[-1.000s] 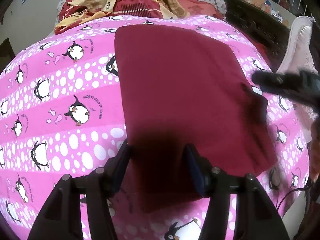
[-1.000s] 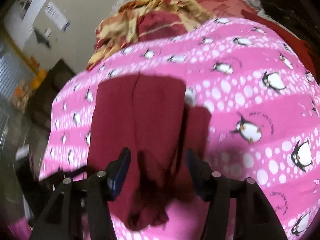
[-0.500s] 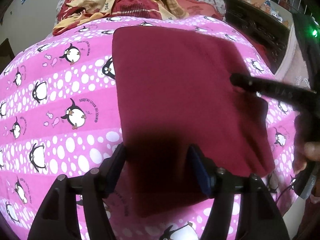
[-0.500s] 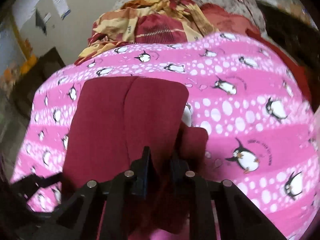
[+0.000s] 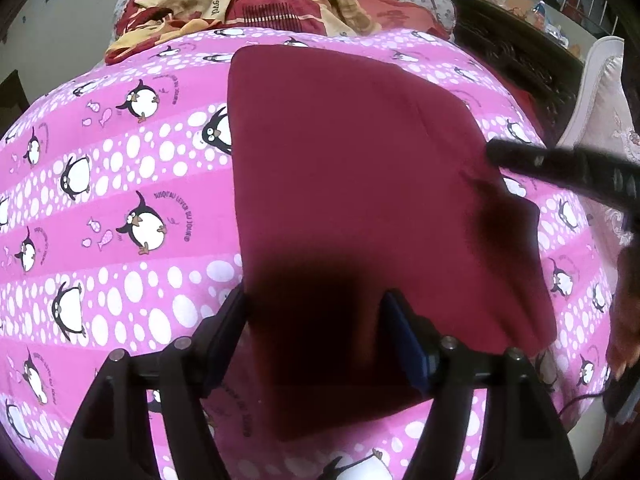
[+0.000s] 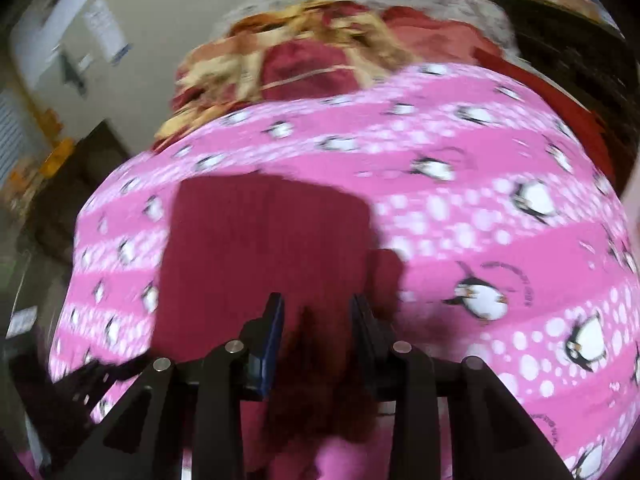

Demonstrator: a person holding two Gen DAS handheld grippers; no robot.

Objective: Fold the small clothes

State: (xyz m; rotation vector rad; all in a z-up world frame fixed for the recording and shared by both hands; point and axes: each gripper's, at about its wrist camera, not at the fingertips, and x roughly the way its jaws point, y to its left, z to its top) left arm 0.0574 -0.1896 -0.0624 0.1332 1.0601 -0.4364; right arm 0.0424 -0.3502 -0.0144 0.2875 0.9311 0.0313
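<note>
Pink penguin-print blanket (image 5: 120,184): printed beside a penguin, "JUSQU'AU LEVER DU JOUR"; the crumpled red-and-yellow bedding (image 5: 256,4) behind it bears a tag reading "JOAG" or similar, not clear.

Maroon garment (image 5: 352,168): folded, lying flat on the blanket, centre of the bed.

Left gripper (image 5: 316,332): jaws wide and opening, straddling the garment's near edge; pads not pressing the cloth.

Right gripper (image 6: 316,320): jaws part-way apart and opening, bunched maroon cloth between them; whether the pads touch it cannot be told, view blurred.
</note>
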